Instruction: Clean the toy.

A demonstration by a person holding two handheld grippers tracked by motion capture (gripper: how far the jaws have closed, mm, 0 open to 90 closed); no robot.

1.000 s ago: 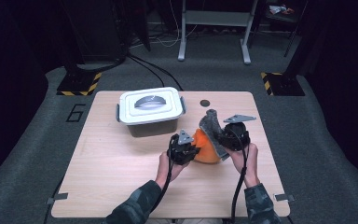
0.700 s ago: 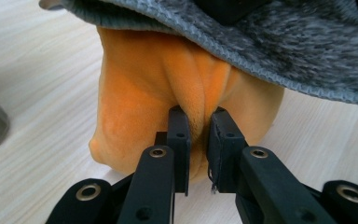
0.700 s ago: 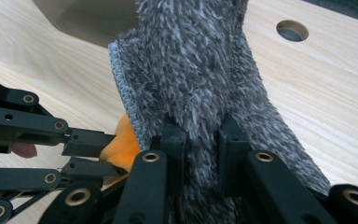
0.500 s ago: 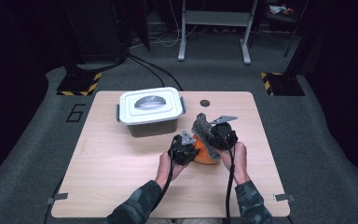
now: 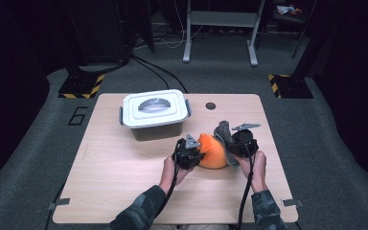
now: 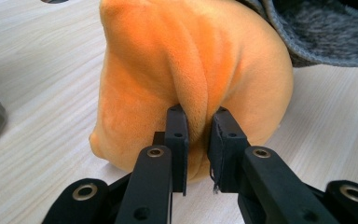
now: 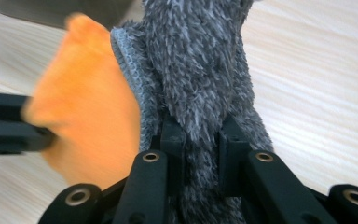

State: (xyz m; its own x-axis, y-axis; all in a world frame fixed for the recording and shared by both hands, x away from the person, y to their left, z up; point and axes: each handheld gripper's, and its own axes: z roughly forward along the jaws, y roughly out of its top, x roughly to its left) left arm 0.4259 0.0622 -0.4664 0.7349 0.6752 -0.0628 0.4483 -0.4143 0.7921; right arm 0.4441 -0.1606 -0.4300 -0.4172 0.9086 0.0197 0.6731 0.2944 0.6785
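An orange plush cloth [image 5: 212, 151] sits bunched on the wooden table [image 5: 124, 172], right of centre. My left gripper [image 5: 191, 154] is at its left side, shut on a fold of the orange cloth [image 6: 200, 93]. A grey fluffy cloth [image 5: 224, 132] lies against the orange one's right side. My right gripper [image 5: 237, 143] is shut on the grey cloth [image 7: 200, 79], pinching a thick fold. The orange cloth [image 7: 84, 116] shows left of it in the right gripper view, with the left gripper's jaws at the far left.
A white lidded plastic box [image 5: 155, 114] with a grey handle stands at the back left of the table. A small dark round hole [image 5: 211, 106] is near the far edge. Dark floor with cables and stands surrounds the table.
Both grippers have moved left and slightly nearer with the cloths. The right gripper has drawn closer to the left, so the grey cloth now presses against the orange one.
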